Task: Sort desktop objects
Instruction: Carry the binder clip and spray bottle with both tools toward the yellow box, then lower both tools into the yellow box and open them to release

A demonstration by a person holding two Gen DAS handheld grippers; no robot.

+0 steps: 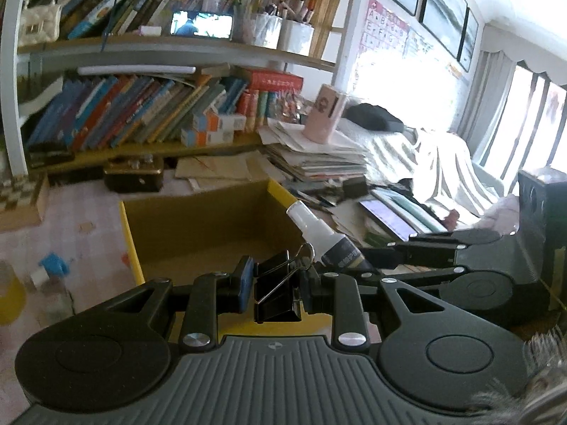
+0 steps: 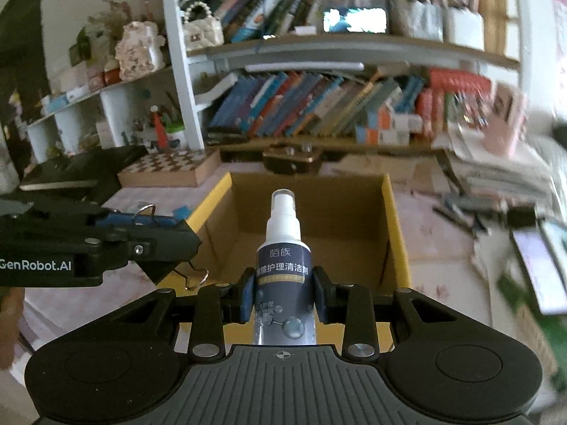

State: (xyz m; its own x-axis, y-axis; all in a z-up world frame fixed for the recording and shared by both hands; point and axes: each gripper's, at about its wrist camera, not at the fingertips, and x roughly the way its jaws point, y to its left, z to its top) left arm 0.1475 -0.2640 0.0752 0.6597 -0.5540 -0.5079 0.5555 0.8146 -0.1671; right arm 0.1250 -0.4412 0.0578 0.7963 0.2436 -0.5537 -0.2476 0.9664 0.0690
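Observation:
My left gripper [image 1: 277, 283] is shut on a black binder clip [image 1: 278, 292] with wire handles, held over the near rim of an open cardboard box [image 1: 198, 226] with yellow edges. My right gripper [image 2: 283, 292] is shut on a small spray bottle [image 2: 283, 265] with a white nozzle and dark label, pointing at the same box [image 2: 393, 219]. In the left wrist view the bottle [image 1: 326, 237] and right gripper come in from the right. In the right wrist view the left gripper [image 2: 187, 239] with the clip's wire handles [image 2: 196, 278] comes in from the left.
A small blue object [image 1: 53, 264] lies on the pink desk mat left of the box. A dark wooden case [image 1: 134, 173], a checkered board [image 2: 166, 170], stacked papers [image 1: 319, 159] and a tablet [image 1: 388, 219] surround the box. Bookshelves [image 1: 141, 113] stand behind.

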